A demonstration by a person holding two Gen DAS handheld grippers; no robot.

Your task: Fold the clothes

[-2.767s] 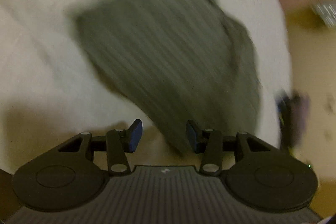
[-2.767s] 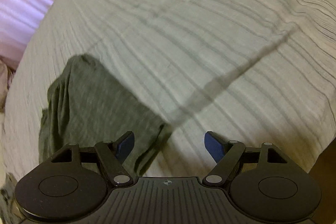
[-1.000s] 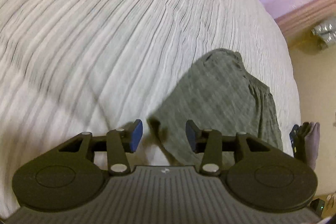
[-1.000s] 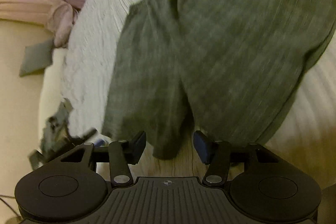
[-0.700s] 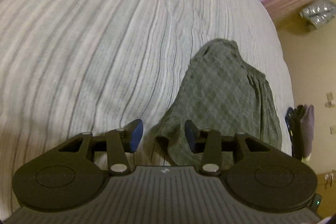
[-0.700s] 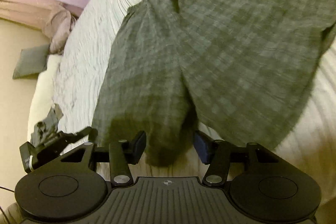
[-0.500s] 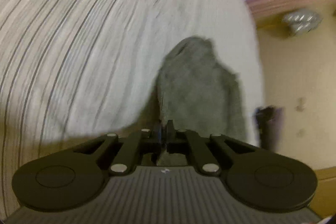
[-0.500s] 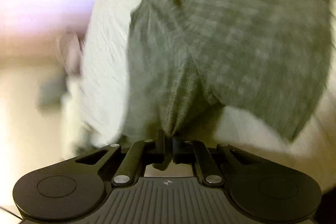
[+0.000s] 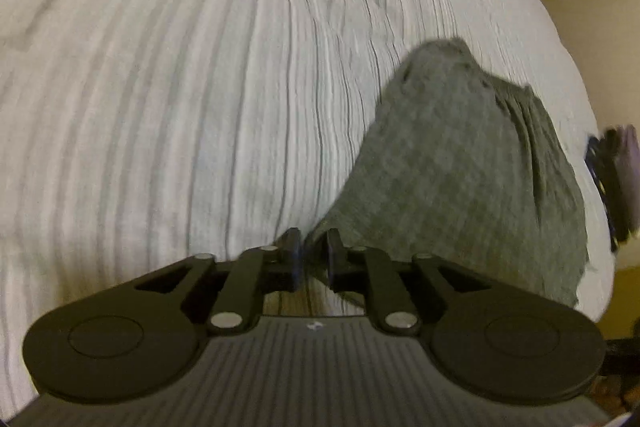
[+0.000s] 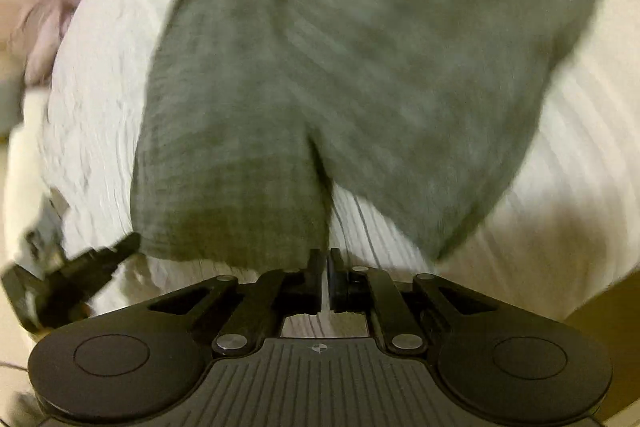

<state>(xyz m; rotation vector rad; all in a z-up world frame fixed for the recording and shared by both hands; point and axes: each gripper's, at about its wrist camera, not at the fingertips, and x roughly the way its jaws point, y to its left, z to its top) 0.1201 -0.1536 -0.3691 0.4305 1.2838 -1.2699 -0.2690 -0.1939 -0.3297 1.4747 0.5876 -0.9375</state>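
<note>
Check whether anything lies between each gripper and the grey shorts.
Nothing visible does. The left gripper is shut on a hem corner of the grey shorts, and the right gripper on another edge; only the bedspread lies beneath.

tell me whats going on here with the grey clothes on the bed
A person is working two handheld grippers on a pair of grey checked shorts spread on a white ribbed bedspread. The left gripper is shut on one corner of the hem, and the right gripper is shut on the fabric at the bottom edge where the two legs meet. Most of the shorts lie on the bed, so the fold itself does not look made yet.
</note>
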